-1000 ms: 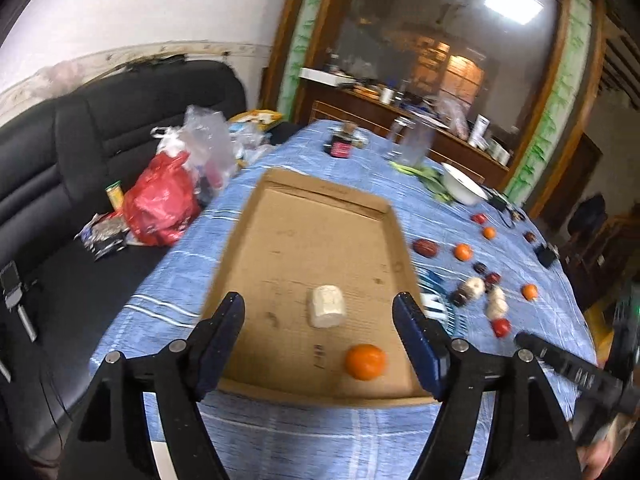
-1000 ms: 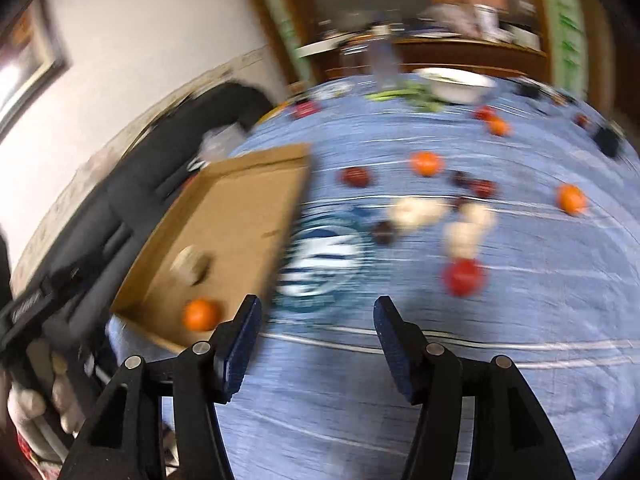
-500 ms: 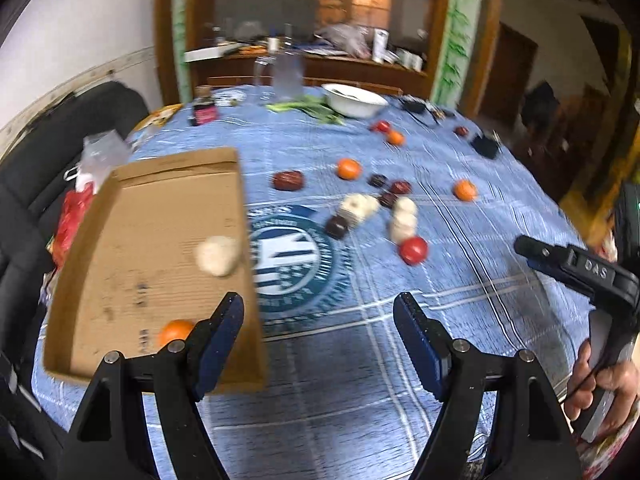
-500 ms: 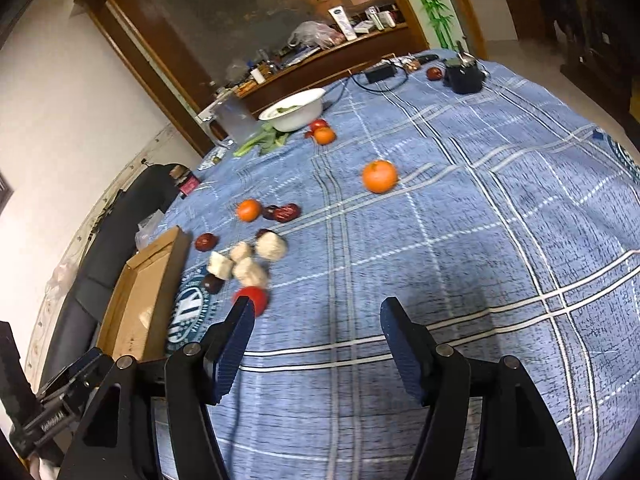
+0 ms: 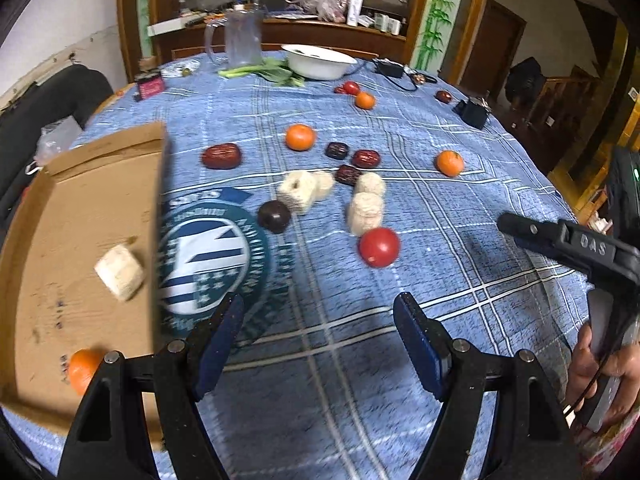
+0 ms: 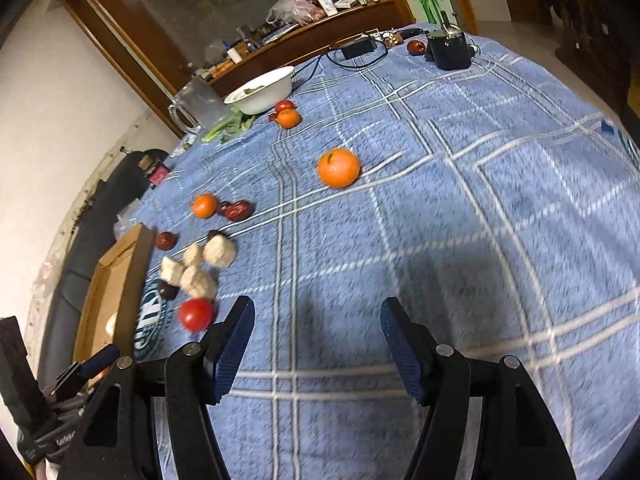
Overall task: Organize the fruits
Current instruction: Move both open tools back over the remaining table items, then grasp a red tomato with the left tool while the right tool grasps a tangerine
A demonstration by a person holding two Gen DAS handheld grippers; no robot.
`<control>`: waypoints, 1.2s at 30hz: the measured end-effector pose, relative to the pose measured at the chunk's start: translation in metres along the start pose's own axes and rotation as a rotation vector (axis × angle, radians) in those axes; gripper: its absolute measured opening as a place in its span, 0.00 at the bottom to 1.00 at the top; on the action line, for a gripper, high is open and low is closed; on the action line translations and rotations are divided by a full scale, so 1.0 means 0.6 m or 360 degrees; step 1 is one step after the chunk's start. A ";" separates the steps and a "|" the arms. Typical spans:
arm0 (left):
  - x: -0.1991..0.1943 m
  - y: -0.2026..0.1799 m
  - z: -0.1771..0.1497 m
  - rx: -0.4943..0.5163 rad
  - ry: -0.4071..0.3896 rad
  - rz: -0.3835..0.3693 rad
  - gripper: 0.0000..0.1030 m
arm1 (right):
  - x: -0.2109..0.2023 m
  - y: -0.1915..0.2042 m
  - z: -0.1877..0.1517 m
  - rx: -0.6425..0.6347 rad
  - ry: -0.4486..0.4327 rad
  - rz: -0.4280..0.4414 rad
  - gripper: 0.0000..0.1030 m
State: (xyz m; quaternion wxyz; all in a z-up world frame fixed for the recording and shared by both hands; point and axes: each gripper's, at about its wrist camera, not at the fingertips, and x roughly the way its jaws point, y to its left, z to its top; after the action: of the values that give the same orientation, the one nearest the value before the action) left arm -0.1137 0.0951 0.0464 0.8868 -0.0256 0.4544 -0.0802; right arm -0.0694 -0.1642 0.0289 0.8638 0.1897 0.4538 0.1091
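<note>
A cardboard tray lies at the table's left edge and holds a pale chunk and an orange. Loose on the blue cloth are a red tomato, several pale chunks, dark dates and oranges. My left gripper is open and empty above the cloth, short of the tomato. My right gripper is open and empty; an orange lies ahead of it and the tomato is to its left.
A white bowl, green leaves and a glass jug stand at the far edge. A black box and cables sit far right. A black sofa is left of the table.
Both views have swung right, away from the tray toward the loose fruit. My left gripper now faces the tomato and chunks. Both grippers stay open and empty.
</note>
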 end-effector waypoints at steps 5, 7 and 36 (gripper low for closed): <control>0.028 -0.010 0.016 0.0000 0.0027 -0.0034 0.74 | 0.021 0.012 0.042 -0.0095 0.0005 -0.0125 0.67; 0.038 -0.015 0.022 -0.0008 0.0022 -0.0054 0.74 | 0.034 0.015 0.062 -0.0132 -0.0014 -0.0175 0.67; 0.118 -0.043 0.060 -0.0053 -0.0001 -0.0310 0.59 | 0.143 0.030 0.126 -0.0326 -0.0049 -0.0332 0.67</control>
State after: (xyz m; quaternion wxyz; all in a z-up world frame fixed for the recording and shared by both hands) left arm -0.0467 0.0567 0.0138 0.8743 -0.0845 0.4508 -0.1585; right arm 0.0410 -0.1344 0.0116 0.8921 0.0539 0.4443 0.0616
